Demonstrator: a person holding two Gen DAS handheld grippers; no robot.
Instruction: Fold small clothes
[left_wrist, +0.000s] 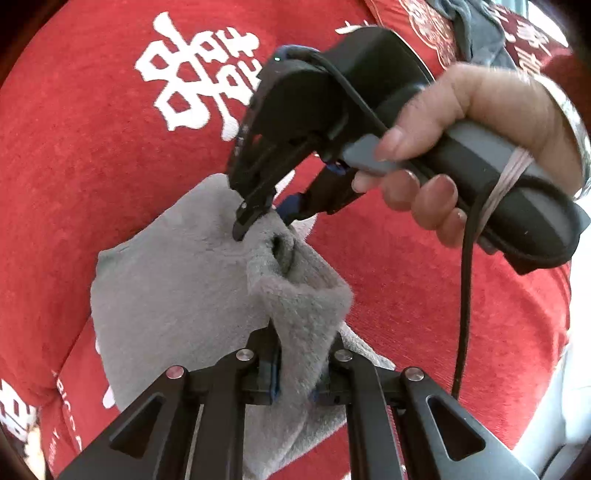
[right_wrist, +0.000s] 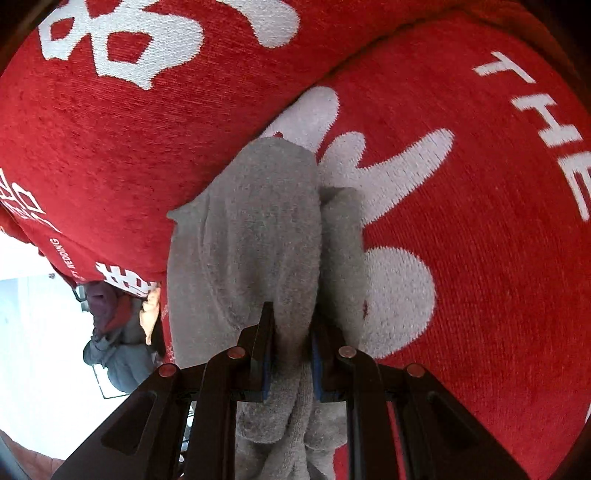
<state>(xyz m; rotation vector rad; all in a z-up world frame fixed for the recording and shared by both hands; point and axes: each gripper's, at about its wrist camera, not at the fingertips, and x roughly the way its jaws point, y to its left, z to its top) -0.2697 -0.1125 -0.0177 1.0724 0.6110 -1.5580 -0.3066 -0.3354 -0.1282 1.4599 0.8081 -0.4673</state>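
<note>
From your left wrist camera, your left gripper (left_wrist: 301, 354) sits at the bottom of the view with its jaws nearly closed and a bunched fold of the grey fleece garment (left_wrist: 177, 288) pinched between the blue pads. The garment spreads ahead and to the left of those fingers, lying on the red cloth (left_wrist: 92, 155) with white woven characters; its far edge runs in a slanted line up to a corner ahead of the fingers, and its left edge curves back toward you. Just ahead, your right gripper (left_wrist: 258, 218) comes in from the upper right, held in your right hand (left_wrist: 461, 147), its tips closed on the garment's far edge beside a small puckered fold. A black cable (left_wrist: 465, 280) hangs down to the right of your fingers. Bare red cloth lies open on the left, ahead and on the right. From your right wrist camera, your right gripper (right_wrist: 290, 354) is likewise nearly closed, clamping a thick ridge of the same grey garment (right_wrist: 240, 236), which stretches straight ahead of the fingers to a rounded end. Red cloth (right_wrist: 480, 221) lies wide on the right and ahead; on the left it drops off at an edge to a pale floor (right_wrist: 33, 332).
</note>
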